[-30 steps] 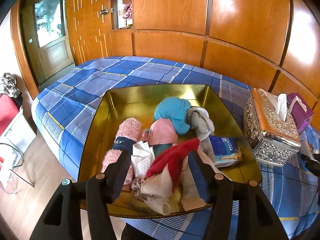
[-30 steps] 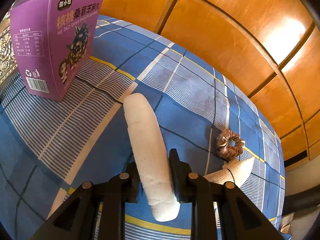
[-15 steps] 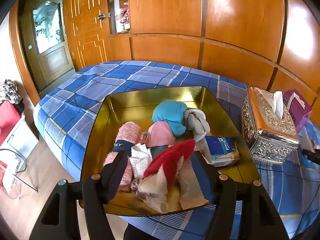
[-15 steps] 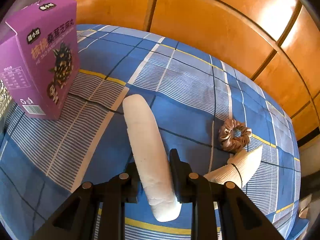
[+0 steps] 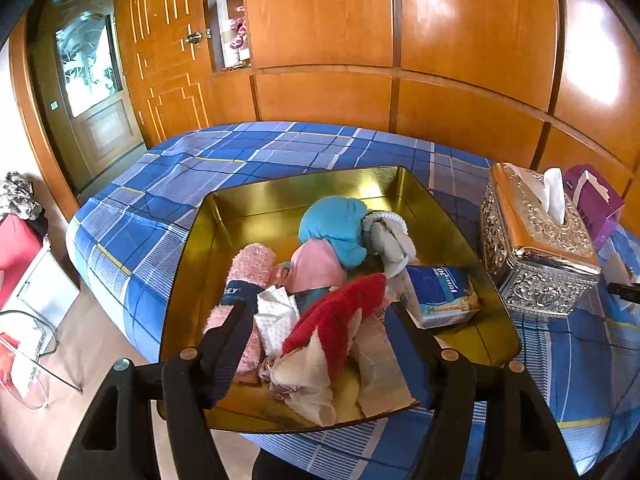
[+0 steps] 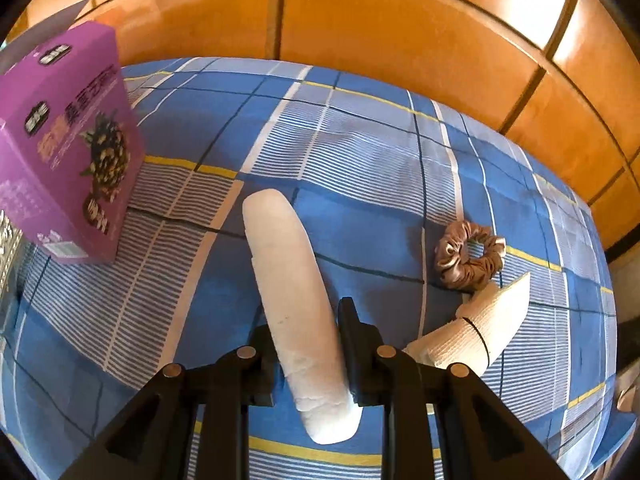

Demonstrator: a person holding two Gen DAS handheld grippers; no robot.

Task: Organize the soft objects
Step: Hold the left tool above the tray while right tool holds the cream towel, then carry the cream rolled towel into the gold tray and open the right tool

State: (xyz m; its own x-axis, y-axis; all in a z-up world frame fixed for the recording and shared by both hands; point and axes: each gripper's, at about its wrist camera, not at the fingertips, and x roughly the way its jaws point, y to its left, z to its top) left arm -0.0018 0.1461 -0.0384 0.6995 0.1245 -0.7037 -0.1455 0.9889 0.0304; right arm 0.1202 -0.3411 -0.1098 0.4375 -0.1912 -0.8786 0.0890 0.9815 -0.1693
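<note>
Since a second ago the purple box [image 6: 68,160] has slid left and farther off in the right view, while the scrunchie [image 6: 469,256] and white waffle roll [image 6: 476,326] show more fully at right. Right gripper [image 6: 306,340] stays clamped on the long white roll [image 6: 294,304], lifted over the blue plaid bed [image 6: 360,152]. Left gripper [image 5: 320,328] hangs with jaws apart, empty, over the near edge of the gold tray [image 5: 280,204], which holds the red cloth [image 5: 340,316], pink towel [image 5: 248,268] and blue cloth [image 5: 336,224]. A silver tissue box [image 5: 532,252] stands right of the tray.
</note>
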